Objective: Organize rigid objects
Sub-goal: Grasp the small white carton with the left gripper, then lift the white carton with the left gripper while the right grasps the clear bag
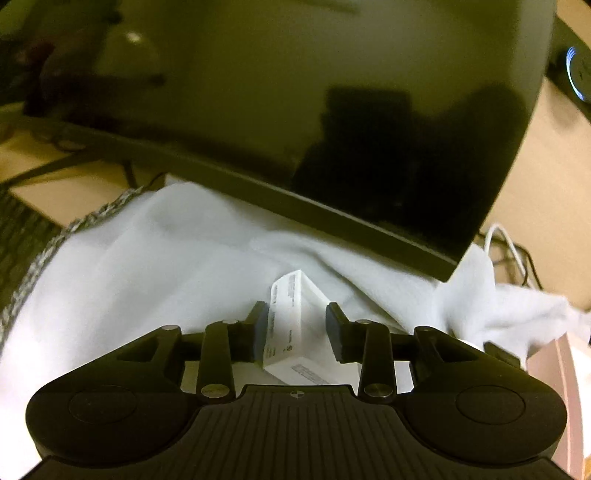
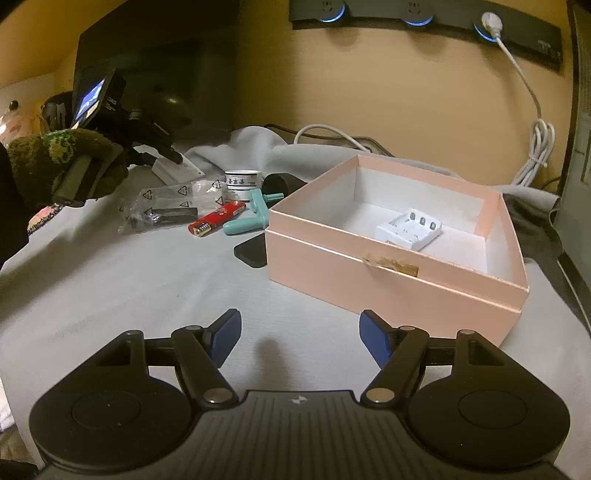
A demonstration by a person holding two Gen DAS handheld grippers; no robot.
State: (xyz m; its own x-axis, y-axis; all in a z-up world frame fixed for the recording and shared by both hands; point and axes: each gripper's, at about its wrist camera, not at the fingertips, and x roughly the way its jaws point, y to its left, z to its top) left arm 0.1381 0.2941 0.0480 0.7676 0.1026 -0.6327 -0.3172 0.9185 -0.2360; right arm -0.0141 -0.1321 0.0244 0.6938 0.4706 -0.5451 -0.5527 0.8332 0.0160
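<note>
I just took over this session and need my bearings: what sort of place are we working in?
Probably a home or office desk, not a lab. A dark flat monitor screen stands over the rumpled white cloth, a black wall power strip with blue-ringed sockets feeds a white cable, and small household items lie beside a pink cardboard box.

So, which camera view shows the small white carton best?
The left wrist view: the small white carton lies close up on the white cloth, between the left tongs, its printed labels visible. The right wrist view shows it only far off, small, partly behind those tongs.
</note>
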